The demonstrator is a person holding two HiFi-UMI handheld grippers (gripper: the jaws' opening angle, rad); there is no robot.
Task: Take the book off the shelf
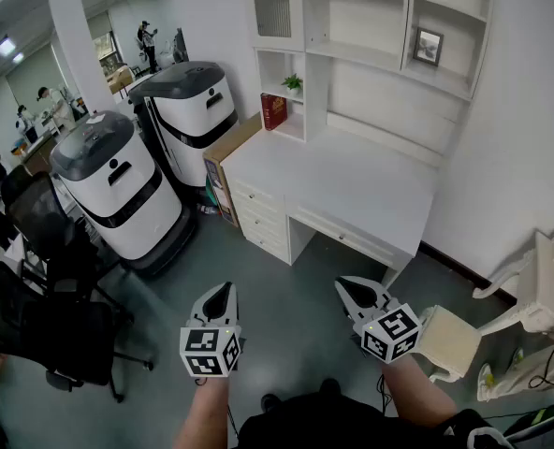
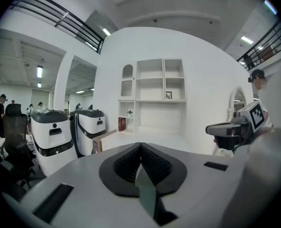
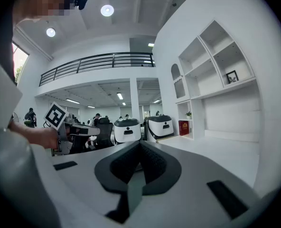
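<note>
White shelf (image 1: 380, 82) — red book (image 1: 274, 110) (upright)

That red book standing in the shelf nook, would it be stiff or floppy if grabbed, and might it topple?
The book looks thick and hardbound, so it is probably stiff and fairly heavy for its size. It stands upright with no other books beside it, so a sideways push might tip it.
</note>
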